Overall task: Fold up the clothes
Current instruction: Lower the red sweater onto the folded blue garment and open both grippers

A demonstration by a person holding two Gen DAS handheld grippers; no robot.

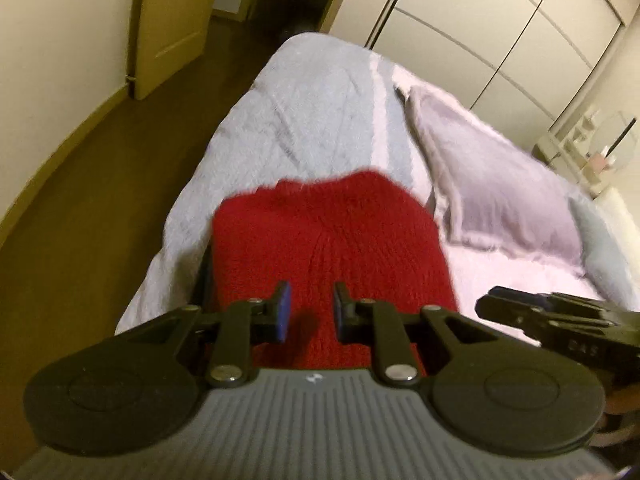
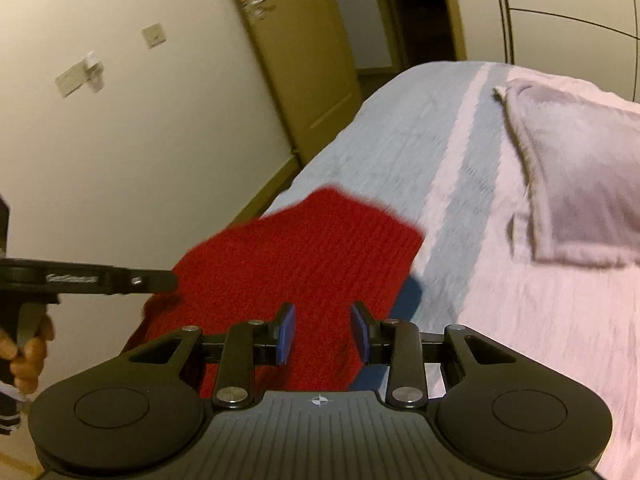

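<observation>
A red knitted garment (image 1: 320, 240) lies folded into a compact shape near the left edge of the bed (image 1: 304, 120). My left gripper (image 1: 311, 312) hovers over its near end, open, and only red knit shows through the gap between the blue pads. In the right wrist view the same red garment (image 2: 304, 248) sits just ahead of my right gripper (image 2: 323, 334), which is open over its near right corner. The left gripper (image 2: 100, 278) reaches in from the left there, held by a hand (image 2: 28, 356). The right gripper (image 1: 520, 308) enters the left wrist view from the right.
The bed carries a light blue quilt (image 2: 400, 140) and a pink blanket (image 2: 540, 320). A grey-lilac pillow (image 1: 492, 184) lies to the right of the garment. Brown floor (image 1: 120, 152) runs along the bed's left side. A door (image 2: 304, 60) and wardrobe doors (image 1: 500, 20) stand beyond.
</observation>
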